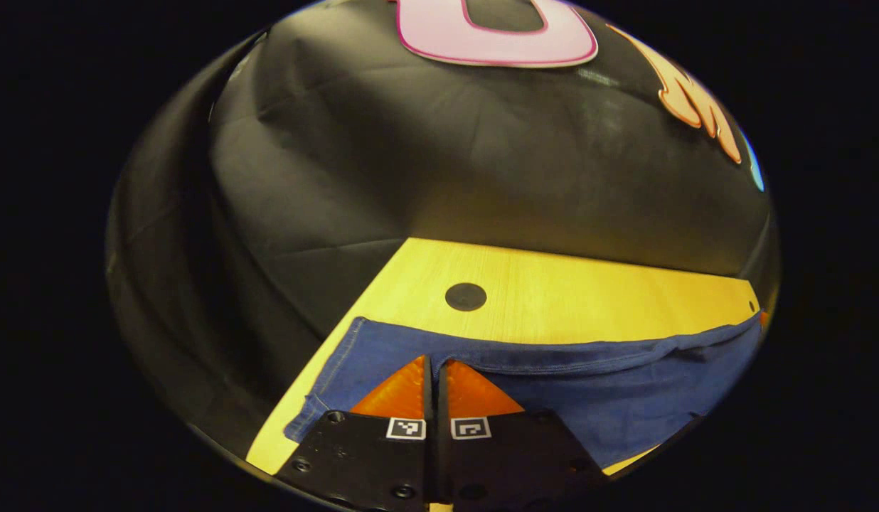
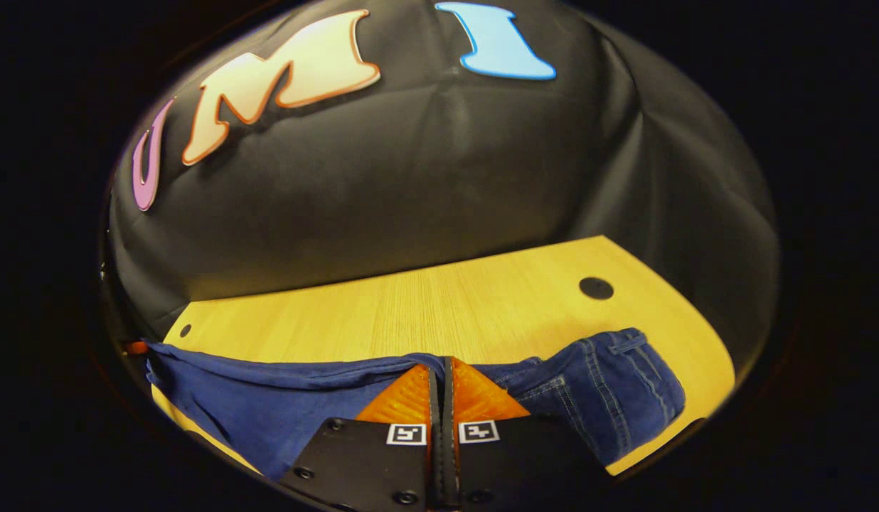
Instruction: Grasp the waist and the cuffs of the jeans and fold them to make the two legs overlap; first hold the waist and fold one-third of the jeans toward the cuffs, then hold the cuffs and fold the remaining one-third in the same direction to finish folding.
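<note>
Blue jeans (image 1: 624, 398) lie lengthwise across the wooden table (image 1: 553, 299). In the left gripper view the cuff end (image 1: 318, 405) hangs toward the table's left edge, and my left gripper (image 1: 435, 361) is shut on the jeans' long edge just beside it. In the right gripper view the waist end with a stitched pocket (image 2: 624, 384) bunches at the right. My right gripper (image 2: 446, 361) is shut on the same long edge of the jeans (image 2: 269, 405) near the waist. The edge runs raised between the two grippers, and the fabric under the fingers is hidden.
The table (image 2: 425, 306) stretches bare beyond the jeans up to the black cloth wall. A round black cap (image 1: 466, 296) sits in the tabletop near the cuff end, another cap (image 2: 596, 288) near the waist end. The table's left edge (image 1: 318, 341) drops off close to the cuff.
</note>
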The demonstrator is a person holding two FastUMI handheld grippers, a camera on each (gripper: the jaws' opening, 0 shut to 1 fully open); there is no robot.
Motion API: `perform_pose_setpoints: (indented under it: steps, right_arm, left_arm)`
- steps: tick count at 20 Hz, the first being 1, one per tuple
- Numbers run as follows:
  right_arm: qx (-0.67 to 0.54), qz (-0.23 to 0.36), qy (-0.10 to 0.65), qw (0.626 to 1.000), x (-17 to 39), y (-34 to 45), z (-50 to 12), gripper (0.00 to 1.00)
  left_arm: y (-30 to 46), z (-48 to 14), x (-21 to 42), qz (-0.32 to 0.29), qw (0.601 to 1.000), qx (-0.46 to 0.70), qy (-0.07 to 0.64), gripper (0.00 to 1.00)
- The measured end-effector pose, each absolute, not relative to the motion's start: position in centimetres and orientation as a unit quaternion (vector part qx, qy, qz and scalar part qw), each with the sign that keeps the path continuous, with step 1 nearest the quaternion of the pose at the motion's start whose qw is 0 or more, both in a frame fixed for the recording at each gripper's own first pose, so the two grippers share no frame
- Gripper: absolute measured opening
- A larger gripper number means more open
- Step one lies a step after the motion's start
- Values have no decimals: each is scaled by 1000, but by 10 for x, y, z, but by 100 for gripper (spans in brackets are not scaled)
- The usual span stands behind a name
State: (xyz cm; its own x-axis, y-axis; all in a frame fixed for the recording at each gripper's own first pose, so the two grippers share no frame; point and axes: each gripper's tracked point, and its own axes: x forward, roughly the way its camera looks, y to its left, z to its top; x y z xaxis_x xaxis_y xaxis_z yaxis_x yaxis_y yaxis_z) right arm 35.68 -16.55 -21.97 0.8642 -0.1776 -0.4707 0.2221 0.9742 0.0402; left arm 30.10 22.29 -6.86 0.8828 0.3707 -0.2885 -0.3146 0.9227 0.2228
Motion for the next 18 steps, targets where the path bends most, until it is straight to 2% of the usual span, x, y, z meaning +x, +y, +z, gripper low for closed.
perform_pose_setpoints:
  steps: [2, 3, 4, 5, 6, 7, 8, 10, 11, 12, 15, 18]
  right_arm:
    - [50, -100, 245, 963, 365, -166, -234, 3]
    - [53, -99, 247, 962, 367, -167, -238, 9]
    - [53, -100, 249, 962, 369, -170, -241, 10]
    - [55, -98, 251, 962, 366, -172, -240, 30]
    - [65, -88, 253, 961, 366, -170, -239, 49]
    - [79, -77, 256, 960, 361, -168, -235, 69]
    - [86, -73, 256, 960, 360, -169, -232, 89]
    - [90, -70, 252, 961, 354, -176, -218, 95]
    - [88, -73, 250, 961, 348, -183, -209, 90]
    - [91, -72, 245, 963, 341, -190, -195, 96]
    - [92, -101, 229, 964, 314, -234, -161, 96]
    - [80, -137, 245, 956, 283, -287, -159, 97]
  left_arm:
    - [223, -74, 312, 182, 967, 88, 156, 0]
    - [223, -76, 313, 185, 966, 90, 154, 0]
    - [219, -78, 315, 182, 967, 87, 154, 0]
    - [217, -79, 316, 179, 968, 83, 154, 3]
    - [208, -76, 315, 171, 971, 75, 152, 17]
    - [201, -73, 315, 167, 973, 69, 146, 19]
    - [189, -64, 312, 161, 975, 65, 140, 39]
    - [174, -48, 310, 155, 979, 60, 120, 79]
    - [172, -44, 308, 154, 980, 56, 113, 99]
    - [168, -39, 306, 152, 982, 52, 101, 97]
    - [150, -27, 290, 140, 986, 27, 85, 97]
    - [135, -29, 267, 135, 987, 13, 82, 96]
